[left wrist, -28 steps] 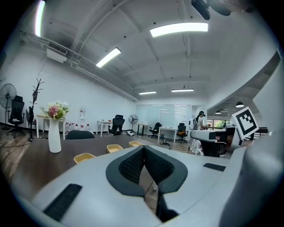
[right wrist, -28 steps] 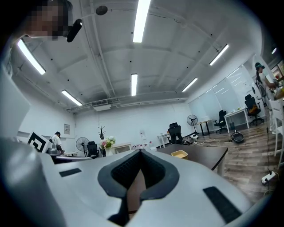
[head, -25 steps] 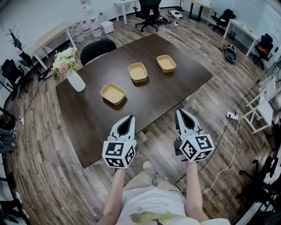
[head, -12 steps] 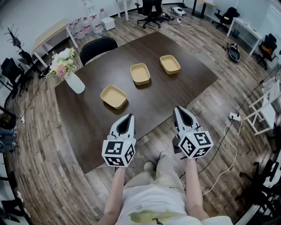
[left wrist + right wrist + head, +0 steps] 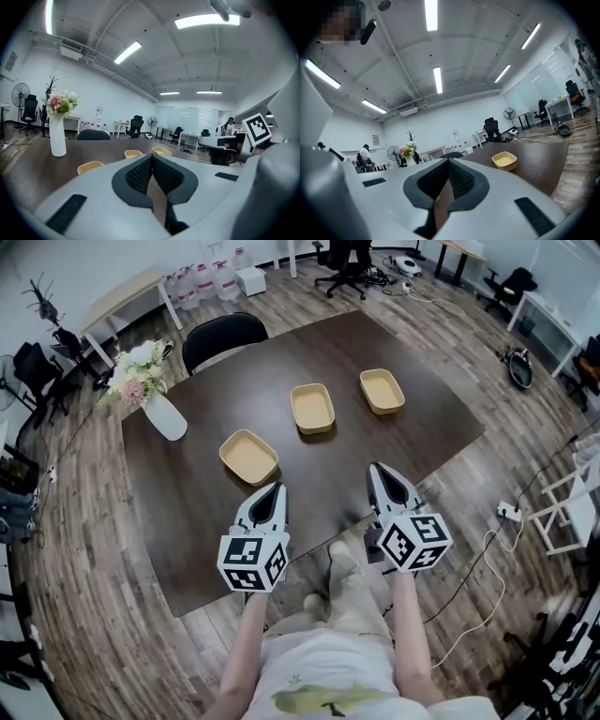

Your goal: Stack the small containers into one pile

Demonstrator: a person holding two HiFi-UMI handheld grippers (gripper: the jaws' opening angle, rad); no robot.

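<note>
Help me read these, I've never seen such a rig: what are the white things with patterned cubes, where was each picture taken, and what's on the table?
No robot here: a person holds a claw in each hand, the left claw and the right claw; the patterned cubes are part of them. The top-down picture comes from a camera on the person's head. The other two come from cameras riding on each claw, looking along its jaws. On the table lie three separate tan containers: the near container, the middle container and the far container, plus a vase of flowers. Both claws are shut and hold nothing.
</note>
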